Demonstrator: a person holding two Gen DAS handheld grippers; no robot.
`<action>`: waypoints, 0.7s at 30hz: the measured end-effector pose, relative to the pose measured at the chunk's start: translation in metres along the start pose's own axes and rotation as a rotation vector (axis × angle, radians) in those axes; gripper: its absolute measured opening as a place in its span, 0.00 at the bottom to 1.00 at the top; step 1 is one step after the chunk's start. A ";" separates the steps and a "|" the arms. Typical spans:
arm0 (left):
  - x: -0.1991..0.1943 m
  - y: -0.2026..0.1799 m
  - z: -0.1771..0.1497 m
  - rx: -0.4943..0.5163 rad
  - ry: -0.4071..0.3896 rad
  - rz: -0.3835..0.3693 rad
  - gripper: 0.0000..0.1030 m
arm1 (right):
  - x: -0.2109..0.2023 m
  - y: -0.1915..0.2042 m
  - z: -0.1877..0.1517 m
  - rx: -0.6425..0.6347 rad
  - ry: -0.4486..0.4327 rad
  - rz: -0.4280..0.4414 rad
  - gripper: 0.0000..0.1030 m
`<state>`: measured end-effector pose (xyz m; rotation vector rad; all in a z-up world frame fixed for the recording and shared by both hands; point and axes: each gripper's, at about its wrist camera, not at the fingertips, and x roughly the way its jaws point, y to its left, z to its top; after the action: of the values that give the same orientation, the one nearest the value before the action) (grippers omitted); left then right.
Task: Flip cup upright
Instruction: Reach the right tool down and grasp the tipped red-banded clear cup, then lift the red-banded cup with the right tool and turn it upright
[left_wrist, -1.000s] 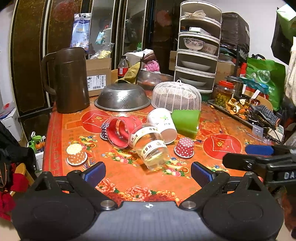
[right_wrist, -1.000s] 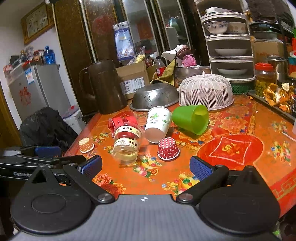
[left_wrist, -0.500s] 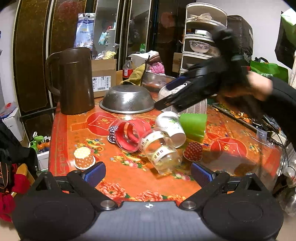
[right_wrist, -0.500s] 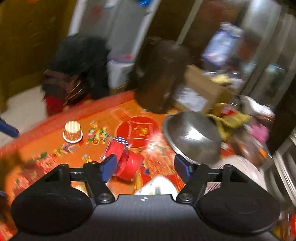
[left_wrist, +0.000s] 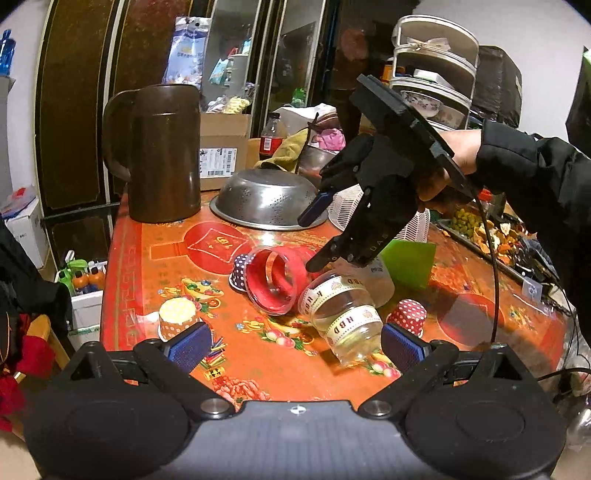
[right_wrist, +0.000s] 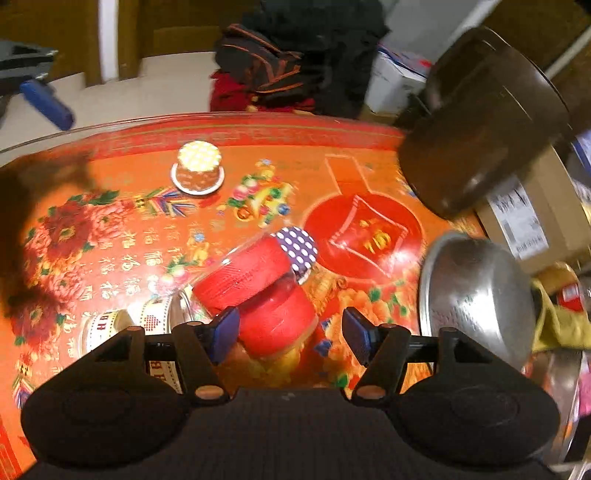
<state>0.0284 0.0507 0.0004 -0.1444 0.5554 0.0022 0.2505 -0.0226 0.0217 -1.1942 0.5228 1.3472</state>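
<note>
A clear cup with red bands (left_wrist: 275, 282) lies on its side on the orange table, mouth toward me; it also shows in the right wrist view (right_wrist: 258, 291). A clear glass with HBD ribbon (left_wrist: 341, 317) lies on its side beside it, and a white paper cup (left_wrist: 380, 277) and a green cup (left_wrist: 408, 264) lie behind. My right gripper (right_wrist: 288, 332) is open and points down over the red cup, fingers either side of its closed end; in the left wrist view it (left_wrist: 314, 236) hangs above the cups. My left gripper (left_wrist: 295, 345) is open and empty at the table's near edge.
A brown jug (left_wrist: 162, 155), an upturned steel colander (left_wrist: 267, 201) and a white mesh food cover (left_wrist: 349, 210) stand behind the cups. Small cupcake liners sit nearby: orange (left_wrist: 177, 321), red dotted (left_wrist: 406, 317), purple dotted (right_wrist: 297, 247). A tiered rack (left_wrist: 432, 85) stands at the back right.
My right gripper has swung from the table's near right edge up and over the cups, and now points down over the red cup. My left gripper has barely moved.
</note>
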 end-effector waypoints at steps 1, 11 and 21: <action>0.001 0.002 0.000 -0.006 0.001 0.000 0.97 | 0.003 0.000 0.003 -0.020 -0.004 0.004 0.61; 0.001 0.015 -0.004 -0.055 0.000 0.000 0.97 | 0.030 0.002 0.020 -0.115 0.073 0.141 0.61; -0.007 0.028 -0.008 -0.097 -0.008 0.007 0.97 | 0.034 -0.004 0.022 -0.029 0.099 0.175 0.55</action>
<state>0.0168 0.0775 -0.0061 -0.2367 0.5477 0.0361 0.2549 0.0127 0.0023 -1.2672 0.6941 1.4524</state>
